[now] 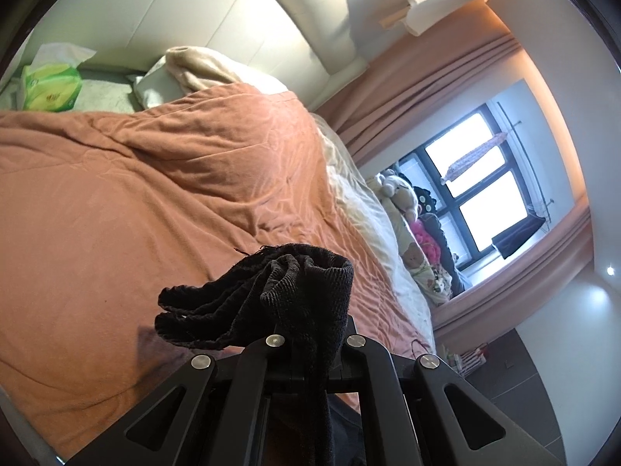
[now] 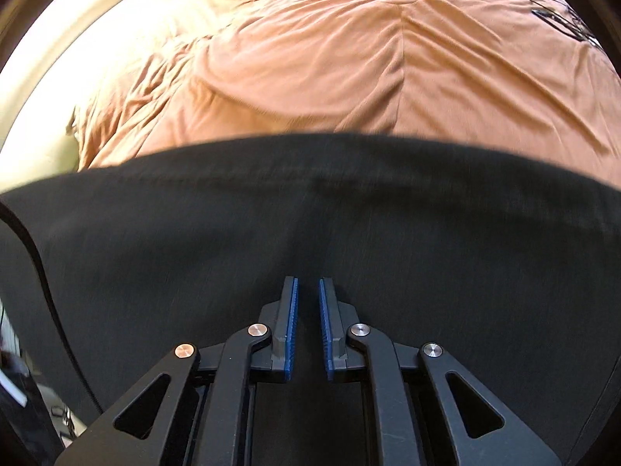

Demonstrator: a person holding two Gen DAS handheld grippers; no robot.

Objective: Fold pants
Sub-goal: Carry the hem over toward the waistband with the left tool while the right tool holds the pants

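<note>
Left wrist view: left gripper (image 1: pixel 310 334) is clamped tight on a bunched end of the black pants (image 1: pixel 271 295); fingertips are buried in the fabric, and a strip of it hangs down between the gripper arms. The bunch is lifted off the orange duvet (image 1: pixel 155 194), with its shadow falling on the duvet just below left. Farther out: cream pillows (image 1: pixel 194 70) at the padded headboard (image 1: pixel 233 11), a green tissue pack (image 1: pixel 50 87) at far left. Beyond the bed edge, stuffed toys (image 1: pixel 403 202) sit under the window (image 1: pixel 477 186), with pink curtains (image 1: pixel 427 93) alongside.

Right wrist view: right gripper (image 2: pixel 308 287) points down at the pants (image 2: pixel 310 213), which are spread flat across the duvet (image 2: pixel 330 58). Its blue pads (image 2: pixel 294 326) stand a narrow gap apart with nothing pinched between them; can't tell if the tips touch the cloth. The pants fill the whole lower half of the view, with a straight far edge. Past that, wrinkled duvet, with a black cable (image 2: pixel 559 15) lying at its top right.
</note>
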